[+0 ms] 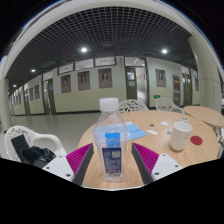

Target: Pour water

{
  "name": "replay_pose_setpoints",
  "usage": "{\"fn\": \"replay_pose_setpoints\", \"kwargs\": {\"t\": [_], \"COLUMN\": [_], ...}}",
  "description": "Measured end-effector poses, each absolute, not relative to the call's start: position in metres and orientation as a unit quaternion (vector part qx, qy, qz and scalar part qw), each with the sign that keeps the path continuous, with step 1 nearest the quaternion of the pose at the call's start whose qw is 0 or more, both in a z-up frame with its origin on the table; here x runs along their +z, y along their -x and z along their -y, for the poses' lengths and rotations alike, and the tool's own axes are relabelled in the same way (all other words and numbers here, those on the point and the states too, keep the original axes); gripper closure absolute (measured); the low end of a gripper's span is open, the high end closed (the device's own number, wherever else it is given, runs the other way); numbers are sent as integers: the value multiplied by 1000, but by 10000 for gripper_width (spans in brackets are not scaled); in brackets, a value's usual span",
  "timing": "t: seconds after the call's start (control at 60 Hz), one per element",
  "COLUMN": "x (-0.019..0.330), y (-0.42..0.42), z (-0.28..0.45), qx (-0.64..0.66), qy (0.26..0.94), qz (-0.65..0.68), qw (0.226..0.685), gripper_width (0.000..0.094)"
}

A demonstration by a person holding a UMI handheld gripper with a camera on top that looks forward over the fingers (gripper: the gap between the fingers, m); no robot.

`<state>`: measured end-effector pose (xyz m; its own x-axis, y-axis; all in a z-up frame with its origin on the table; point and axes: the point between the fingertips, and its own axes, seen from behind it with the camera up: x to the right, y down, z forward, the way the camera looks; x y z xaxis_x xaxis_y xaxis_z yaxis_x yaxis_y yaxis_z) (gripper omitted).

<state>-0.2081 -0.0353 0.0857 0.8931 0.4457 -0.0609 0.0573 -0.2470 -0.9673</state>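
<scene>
A clear plastic water bottle (110,143), white cap on, stands upright on the round wooden table (170,160), between your gripper (111,160) fingers. It looks light, thin-walled and squashable; grip around the blue label. The fingers sit spread, gaps either side, level and low. A white cup (181,134) waits beyond, to the right.

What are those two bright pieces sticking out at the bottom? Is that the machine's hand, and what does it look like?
Yes, that is the tool. It has two fingers, each with a magenta pad on its inner face, backed by a pale body with dark edges. They taper forward like wedges either side of the water bottle. No cables, markings or sleeves show.
</scene>
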Motion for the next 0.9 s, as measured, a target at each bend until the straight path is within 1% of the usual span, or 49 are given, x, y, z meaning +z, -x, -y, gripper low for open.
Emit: {"fn": "replay_pose_setpoints", "kwargs": {"t": [0.05,0.083,0.1,0.167,0.2,0.25,0.35,0.467,0.55,0.65,0.7,0.75,0.783,0.817,0.867,0.9], "x": [93,97,92,96,98,94,93,94,106,146,159,175,172,179,178,174], "y": [211,209,213,216,216,214,213,212,212,201,185,173,164,160,154,147], "z": [26,15,5,1,1,-3,-3,-8,-18,-38,-49,-63,-81,-80,-92,-113], "qx": [152,139,133,114,113,117,138,148,197,268,313,367,410,447,498,534], "qy": [761,755,751,743,740,739,741,748,756,744,733,721,709,700,678,657], "qz": [165,168,169,175,164,159,155,153,114,38,-14,-82,-121,-168,-235,-269], "qw": [608,619,624,636,643,645,638,629,614,611,603,582,561,531,486,459], "gripper_width": [112,134,203,479,484,525,597,614,613,613,614,614,615,615,616,612]}}
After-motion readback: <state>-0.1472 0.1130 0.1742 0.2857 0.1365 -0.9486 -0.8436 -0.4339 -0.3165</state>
